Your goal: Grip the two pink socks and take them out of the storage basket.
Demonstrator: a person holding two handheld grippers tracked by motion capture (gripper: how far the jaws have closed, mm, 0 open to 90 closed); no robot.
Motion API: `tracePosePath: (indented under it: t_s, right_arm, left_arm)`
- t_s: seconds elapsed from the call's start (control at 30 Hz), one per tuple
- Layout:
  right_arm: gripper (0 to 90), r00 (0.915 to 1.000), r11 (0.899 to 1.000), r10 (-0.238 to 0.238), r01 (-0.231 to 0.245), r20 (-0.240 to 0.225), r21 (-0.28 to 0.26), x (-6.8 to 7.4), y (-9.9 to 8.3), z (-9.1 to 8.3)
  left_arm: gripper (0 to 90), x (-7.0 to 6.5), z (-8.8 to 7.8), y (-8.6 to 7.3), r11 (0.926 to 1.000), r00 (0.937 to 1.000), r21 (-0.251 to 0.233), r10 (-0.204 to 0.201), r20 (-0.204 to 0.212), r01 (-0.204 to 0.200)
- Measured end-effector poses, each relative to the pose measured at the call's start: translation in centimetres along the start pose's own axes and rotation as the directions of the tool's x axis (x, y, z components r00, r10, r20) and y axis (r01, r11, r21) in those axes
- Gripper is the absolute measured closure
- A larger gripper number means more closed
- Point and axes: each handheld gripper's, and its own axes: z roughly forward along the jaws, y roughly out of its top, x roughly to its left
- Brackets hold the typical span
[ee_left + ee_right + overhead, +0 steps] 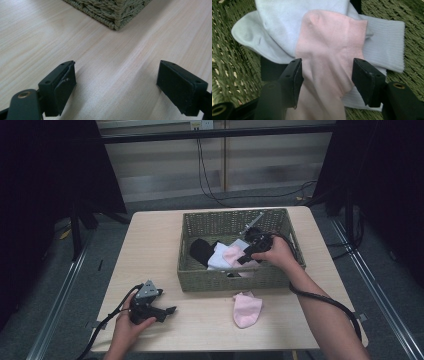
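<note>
A green woven basket (220, 281) stands mid-table holding a black sock (201, 251), white socks (219, 257) and a pink sock (233, 253). My right gripper (243, 259) is down inside the basket. In the right gripper view it (327, 75) is open, its jaws standing on either side of the pink sock (329, 45), which lies over the white socks (279, 25). A second pink sock (247, 309) lies flat on the table in front of the basket. My left gripper (169, 311) rests low at the front left, open (116, 82) over bare wood with nothing between its jaws.
The basket's corner (117, 12) lies just ahead of the left gripper. A slim grey tool (253, 222) leans on the basket's back wall. The light wooden table (150, 250) has bare room left of the basket. Cables trail off the table's right side and on the floor behind.
</note>
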Motion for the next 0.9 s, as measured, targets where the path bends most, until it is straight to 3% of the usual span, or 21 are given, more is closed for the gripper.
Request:
tracePosePath:
  t_s: [0.33,0.57,0.7,0.87,0.9]
  right_arm:
    - [55.8,0.9999,1.0,-0.002,0.002,0.011,0.026,-0.1,-0.35,0.32]
    - [66.6,0.9987,0.998,-0.042,0.041,0.029,0.055,-0.08,-0.37,0.64]
    - [78.7,0.9988,0.996,-0.044,0.042,0.023,0.074,-0.22,-0.4,0.54]
    - [82.2,0.9977,0.995,-0.066,0.064,0.014,0.077,-0.25,-0.39,0.27]
    - [82.4,0.9991,0.997,-0.041,0.04,0.01,0.071,-0.15,-0.37,0.15]
  left_arm:
    - [15.1,0.0,0.0,0.0,1.0,1.0,0.0,0.0,0.0,0.0]
    - [15.1,0.0,0.0,0.0,1.0,1.0,0.0,0.0,0.0,0.0]
    - [15.1,0.01,0.0,0.0,1.0,1.0,0.0,0.0,0.001,0.0]
    - [15.1,0.0,-0.01,0.0,1.0,1.0,0.0,0.001,0.001,-0.001]
    - [15.1,0.01,0.0,0.0,1.0,1.0,0.0,0.001,0.001,-0.001]
